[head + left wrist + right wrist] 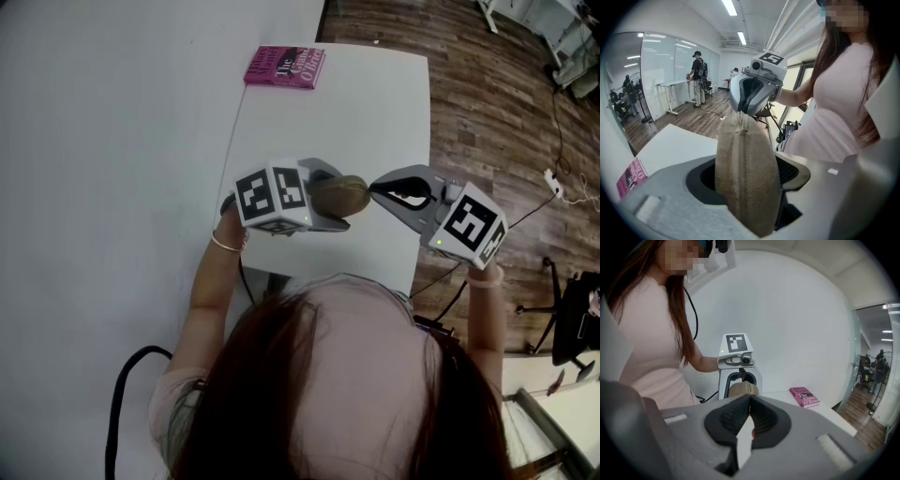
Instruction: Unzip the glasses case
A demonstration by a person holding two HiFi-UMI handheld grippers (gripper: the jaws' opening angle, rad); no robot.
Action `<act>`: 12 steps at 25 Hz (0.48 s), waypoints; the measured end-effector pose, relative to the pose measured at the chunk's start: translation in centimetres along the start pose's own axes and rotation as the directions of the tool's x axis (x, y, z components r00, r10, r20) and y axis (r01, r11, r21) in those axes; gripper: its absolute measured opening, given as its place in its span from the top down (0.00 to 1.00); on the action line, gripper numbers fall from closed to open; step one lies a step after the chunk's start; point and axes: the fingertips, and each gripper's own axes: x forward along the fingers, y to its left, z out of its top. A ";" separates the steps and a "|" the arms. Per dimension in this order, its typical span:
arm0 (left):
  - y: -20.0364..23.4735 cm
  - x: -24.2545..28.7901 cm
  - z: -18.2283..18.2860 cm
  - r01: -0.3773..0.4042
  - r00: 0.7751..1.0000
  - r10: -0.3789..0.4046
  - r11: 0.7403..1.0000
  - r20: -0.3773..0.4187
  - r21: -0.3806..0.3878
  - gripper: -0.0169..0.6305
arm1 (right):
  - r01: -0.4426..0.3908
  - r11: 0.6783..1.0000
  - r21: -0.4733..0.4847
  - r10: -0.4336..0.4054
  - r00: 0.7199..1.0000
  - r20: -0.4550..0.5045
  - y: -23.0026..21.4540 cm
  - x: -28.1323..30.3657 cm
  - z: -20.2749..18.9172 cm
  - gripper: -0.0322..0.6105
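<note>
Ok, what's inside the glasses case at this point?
Nothing shows: the glasses case, clamped in the left hand-held gripper, has its zip closed along the visible edge, covering the contents. The right hand-held gripper is shut at its far end.

Left claw (336,199): jaws clamped on both sides of the glasses case (745,178), held clear of the tabletop (375,103). Right claw (375,191): jaws closed together, facing the left claw, tips at the case's near end; anything pinched there cannot be made out. Left forearm (208,281) and right forearm (483,314) reach forward from the body.
</note>
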 end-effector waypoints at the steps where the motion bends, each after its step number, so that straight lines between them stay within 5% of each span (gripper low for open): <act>1: 0.1 -0.1 0.0 -0.003 1.000 0.003 1.000 0.008 -0.003 0.51 | 0.002 1.000 0.005 -0.002 1.000 0.002 -0.1 0.0 -0.2 0.94; 12: 0.5 -0.7 0.3 -0.018 0.998 0.018 1.000 0.053 -0.012 0.51 | 0.022 0.999 0.029 -0.022 1.000 -0.002 -0.8 0.0 -1.2 0.94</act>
